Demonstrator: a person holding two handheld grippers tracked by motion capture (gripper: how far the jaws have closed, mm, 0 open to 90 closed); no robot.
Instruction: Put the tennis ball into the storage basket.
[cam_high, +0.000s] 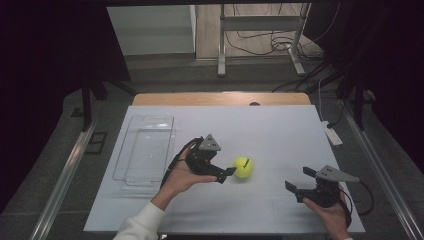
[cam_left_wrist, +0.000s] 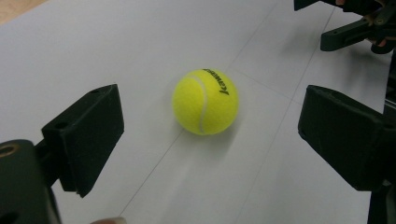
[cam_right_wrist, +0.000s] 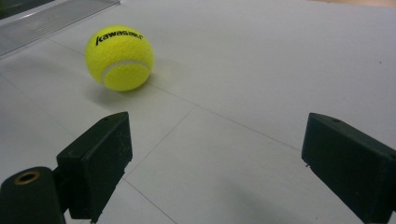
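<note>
Left tongs (cam_high: 227, 172), held in a person's left hand (cam_high: 181, 176), hover with jaws spread wide just short of a yellow tennis ball (cam_high: 243, 167) at mid-bench. Seen from above, the tongs' tips point toward the ball from its left, close beside it; the left gripper view shows the ball (cam_left_wrist: 205, 101) lying ahead of the two black jaws, in line with the gap between them and touching neither. Nothing is gripped.

Right tongs (cam_high: 299, 179), in the person's right hand (cam_high: 329, 210), sit near the bench's front right corner, well apart from the ball, jaws likewise released and empty. In the right gripper view the ball (cam_right_wrist: 119, 58) lies farther off, up and to the left of the jaws, with black lettering across its top and a white seam curving below.

The ball rests on the white bench (cam_high: 280, 135), on a thin seam line that crosses the surface. A clear plastic tray (cam_high: 145, 150) lies flat at the bench's left side, apart from the ball, behind the left hand. A white sleeve (cam_high: 142, 225) covers the left forearm.
</note>
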